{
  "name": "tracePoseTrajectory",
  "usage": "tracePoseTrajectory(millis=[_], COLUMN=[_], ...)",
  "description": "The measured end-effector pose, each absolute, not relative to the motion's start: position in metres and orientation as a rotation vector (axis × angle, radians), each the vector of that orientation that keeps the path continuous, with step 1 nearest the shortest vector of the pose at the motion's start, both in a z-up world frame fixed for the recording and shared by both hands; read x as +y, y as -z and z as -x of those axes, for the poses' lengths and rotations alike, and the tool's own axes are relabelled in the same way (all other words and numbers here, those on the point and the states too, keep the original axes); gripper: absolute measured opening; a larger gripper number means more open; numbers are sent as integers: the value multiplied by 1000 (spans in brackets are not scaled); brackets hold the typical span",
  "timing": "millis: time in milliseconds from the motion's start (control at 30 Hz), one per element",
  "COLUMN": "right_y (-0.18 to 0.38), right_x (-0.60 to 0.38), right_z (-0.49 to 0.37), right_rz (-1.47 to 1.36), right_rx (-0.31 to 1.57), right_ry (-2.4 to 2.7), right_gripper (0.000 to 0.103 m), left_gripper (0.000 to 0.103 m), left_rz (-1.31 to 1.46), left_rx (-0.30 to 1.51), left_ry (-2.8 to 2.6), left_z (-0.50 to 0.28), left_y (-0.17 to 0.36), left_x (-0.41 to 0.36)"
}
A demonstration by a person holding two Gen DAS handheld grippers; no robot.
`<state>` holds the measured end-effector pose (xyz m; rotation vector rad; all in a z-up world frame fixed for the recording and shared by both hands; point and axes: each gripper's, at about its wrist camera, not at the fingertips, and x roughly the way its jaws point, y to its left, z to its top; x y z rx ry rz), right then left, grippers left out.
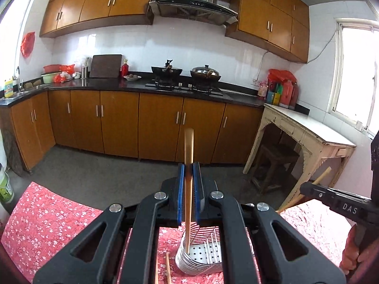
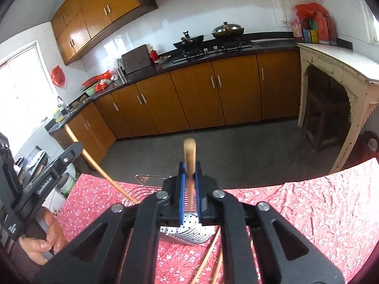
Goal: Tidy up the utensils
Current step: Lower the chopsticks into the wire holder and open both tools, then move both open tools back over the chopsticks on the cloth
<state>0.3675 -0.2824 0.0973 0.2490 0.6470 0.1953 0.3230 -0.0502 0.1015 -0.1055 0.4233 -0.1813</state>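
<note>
We find the left gripper (image 1: 188, 177) clamped on a chopstick (image 1: 188, 156) over the steel holder (image 1: 201, 258); the right gripper (image 2: 190, 177) grips another chopstick (image 2: 189, 151).

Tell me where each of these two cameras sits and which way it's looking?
Left wrist: rides on the left gripper, looking along its fingers, which pinch a chopstick over the metal holder; the right gripper and hand show at right.
Right wrist: rides on the right gripper, which also pinches a chopstick; the left gripper and hand show at left.
Shared: holder, pink floral cloth, kitchen cabinets and stove.
</note>
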Motion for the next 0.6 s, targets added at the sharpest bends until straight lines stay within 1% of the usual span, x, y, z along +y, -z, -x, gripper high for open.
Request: tracePoseTrajectory(millis=[33,67,100,133,167,200,400,500,600], right_y=[-98,-99,-100,-101,-103,-105,-119,-120,-108], right_x=[-285,-286,-287,-289,-291,-293,-300,-305,-313], right_z=[-367,-365,-363,-360,-357,-353,-321,-297,-272], right_rz=[-248,-247,-249,-255,-260,-261,-240,-239,-234], right_rx=[640,635,626,615,605,591,504,476,476], right_ry=[-184,-174,-165,-156,-145,-131,-69,-52,-27], right_gripper=[12,16,21,26,28,30,36,37,37], left_gripper=[11,18,33,40,46,46,47,47,48], left_rz=[107,110,114,116,115,111,114,106,103], left_rx=[426,428,423,416,405,397,384,388,409], left_ry=[180,175,161,151,140,131,114,99,84], left_z=[-323,-322,-320,-318,-316,-313,-294,-281,-263], left_y=[-103,-104,-106,-108,-110,-112,-121,-120,-111], left_x=[-51,-50,-47,-46,-43,-41,-23,-12,2])
